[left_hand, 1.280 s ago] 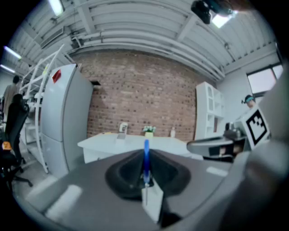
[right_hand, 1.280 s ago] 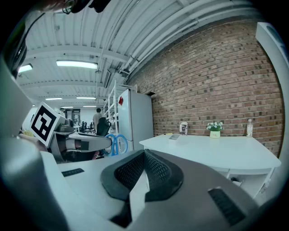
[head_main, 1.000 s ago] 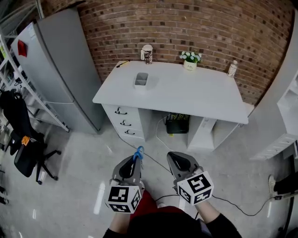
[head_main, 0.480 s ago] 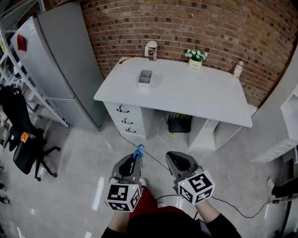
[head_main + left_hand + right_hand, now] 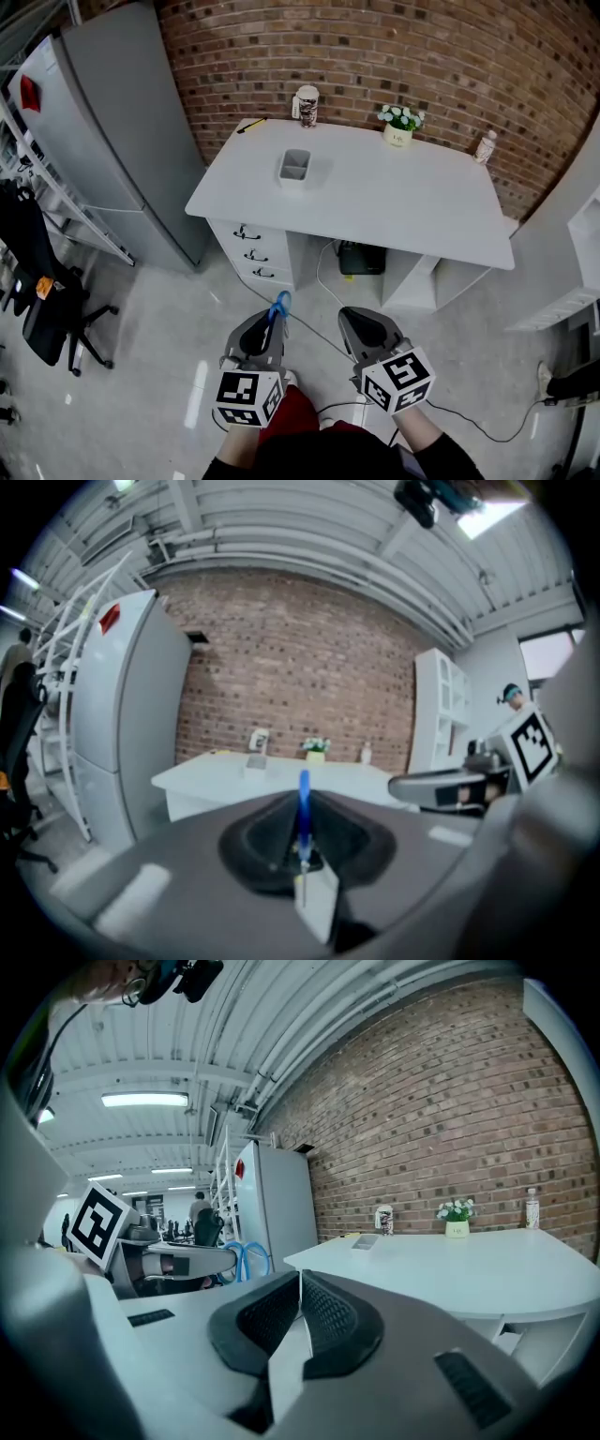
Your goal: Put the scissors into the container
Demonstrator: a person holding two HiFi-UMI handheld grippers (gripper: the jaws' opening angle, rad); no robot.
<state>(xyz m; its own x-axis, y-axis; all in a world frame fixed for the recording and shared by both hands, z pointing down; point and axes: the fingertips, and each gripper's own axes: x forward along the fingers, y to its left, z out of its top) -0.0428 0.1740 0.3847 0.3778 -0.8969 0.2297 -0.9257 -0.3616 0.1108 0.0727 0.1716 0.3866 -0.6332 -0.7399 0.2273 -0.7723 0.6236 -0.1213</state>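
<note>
The brick wall is rough, the desk smooth and matt, the scissors plastic-handled.

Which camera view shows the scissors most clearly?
The right gripper view: both blue handle loops of the scissors show from the side. The left gripper view shows them only edge-on, clamped between the jaws of the left gripper. The head view shows just a small blue handle tip sticking out of it.
</note>
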